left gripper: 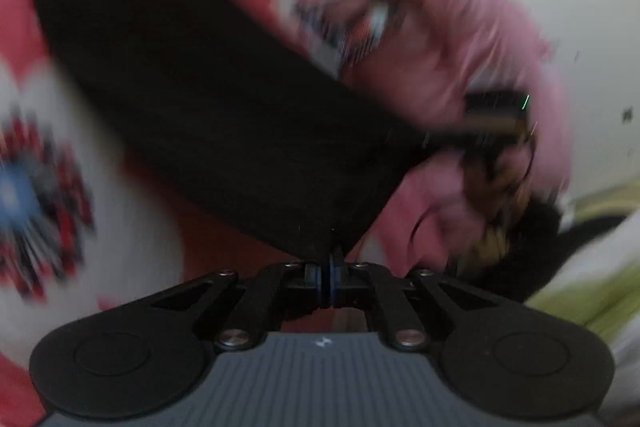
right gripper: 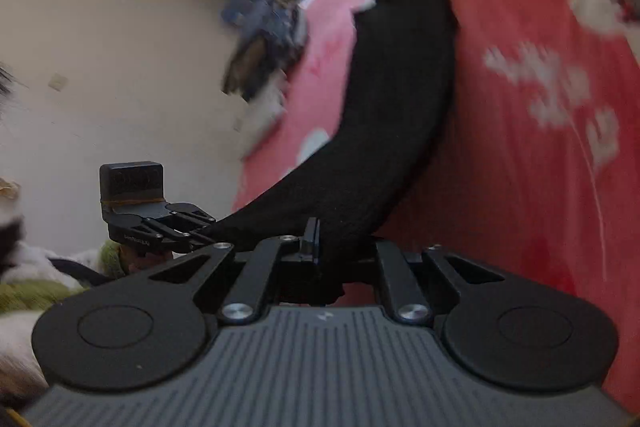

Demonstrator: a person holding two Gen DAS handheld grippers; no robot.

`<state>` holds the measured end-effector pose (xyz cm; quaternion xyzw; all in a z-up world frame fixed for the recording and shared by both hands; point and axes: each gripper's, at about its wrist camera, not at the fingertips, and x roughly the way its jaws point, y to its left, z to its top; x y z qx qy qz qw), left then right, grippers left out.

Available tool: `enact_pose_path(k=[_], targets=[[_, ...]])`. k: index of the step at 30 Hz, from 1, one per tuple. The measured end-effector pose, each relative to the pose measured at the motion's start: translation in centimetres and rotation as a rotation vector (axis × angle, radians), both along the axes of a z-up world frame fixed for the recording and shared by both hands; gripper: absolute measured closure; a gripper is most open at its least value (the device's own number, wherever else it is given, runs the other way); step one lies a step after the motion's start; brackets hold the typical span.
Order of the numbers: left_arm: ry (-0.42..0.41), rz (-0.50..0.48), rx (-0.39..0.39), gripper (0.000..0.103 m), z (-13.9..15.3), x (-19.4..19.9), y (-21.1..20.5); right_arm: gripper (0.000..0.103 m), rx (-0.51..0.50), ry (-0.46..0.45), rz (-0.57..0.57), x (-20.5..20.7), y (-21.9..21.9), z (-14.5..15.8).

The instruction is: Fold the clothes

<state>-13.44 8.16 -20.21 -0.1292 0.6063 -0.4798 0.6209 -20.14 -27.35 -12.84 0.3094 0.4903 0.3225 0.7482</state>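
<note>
Left gripper (left gripper: pixel 329 281) is pinched tight on a corner of the black garment (left gripper: pixel 192 99), cloth running up to 11 o'clock. Right gripper (right gripper: pixel 320 247) is clamped on the other end, fabric stretching to 12 o'clock over the red floral bedsheet (right gripper: pixel 520 155). Pic's blurry tho. Pink sleeve (left gripper: pixel 460 39) at 2 o'clock, white wall (right gripper: pixel 120 47) at 10.

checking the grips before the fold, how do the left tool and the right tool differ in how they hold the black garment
The left tool pinches just a narrow tip of the black garment, and both pads show, pressed together. The right tool has a thicker bunch of cloth that hides one finger, with an end hanging below its jaws. Both are shut on the same garment over the red floral sheet.
</note>
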Motion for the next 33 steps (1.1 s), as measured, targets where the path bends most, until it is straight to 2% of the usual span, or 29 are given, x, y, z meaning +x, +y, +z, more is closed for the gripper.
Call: enact_pose_path(k=[2,5,9,16,20,22,24,25,27,28,31,33], targets=[[0.056,-0.017,0.027,0.100,-2.7,-0.8,-0.1,0.097,-0.042,0.061,0.010,-1.4,-0.1,-2.2],[0.066,-0.032,0.024,0.100,-3.6,-1.0,0.2,0.097,-0.084,0.113,0.042,-1.5,0.2,-2.6],[0.063,-0.069,0.061,0.100,-3.4,-1.2,0.4,0.097,-0.129,0.151,0.106,-1.8,0.9,-2.5],[0.057,-0.144,0.137,0.100,-4.0,-2.6,0.6,0.097,-0.193,0.209,0.163,-2.3,2.0,-5.5],[-0.042,-0.218,0.194,0.099,-4.6,-3.5,-0.2,0.096,-0.251,0.187,0.182,-2.3,2.6,-5.4],[-0.066,-0.261,0.234,0.098,-5.4,-4.2,-0.3,0.091,-0.327,0.177,0.183,-2.2,2.9,-5.9],[-0.067,-0.283,0.237,0.096,-5.6,-4.7,0.3,0.088,-0.378,0.202,0.191,-2.4,3.1,-6.6],[-0.068,-0.298,0.241,0.090,-5.6,-4.8,0.5,0.087,-0.381,0.211,0.201,-2.6,3.1,-6.7],[-0.090,-0.320,0.255,0.081,-4.9,-5.0,1.3,0.077,-0.397,0.228,0.227,-3.2,3.0,-6.4],[-0.106,-0.324,0.262,0.075,-4.4,-4.9,1.8,0.077,-0.421,0.226,0.246,-3.5,3.1,-6.1],[-0.149,-0.310,0.264,0.072,-2.3,-3.6,2.8,0.076,-0.487,0.171,0.292,-3.9,2.9,-4.0],[-0.202,-0.274,0.258,0.067,-0.4,-2.2,2.1,0.076,-0.502,0.095,0.294,-3.3,2.4,-2.2]])
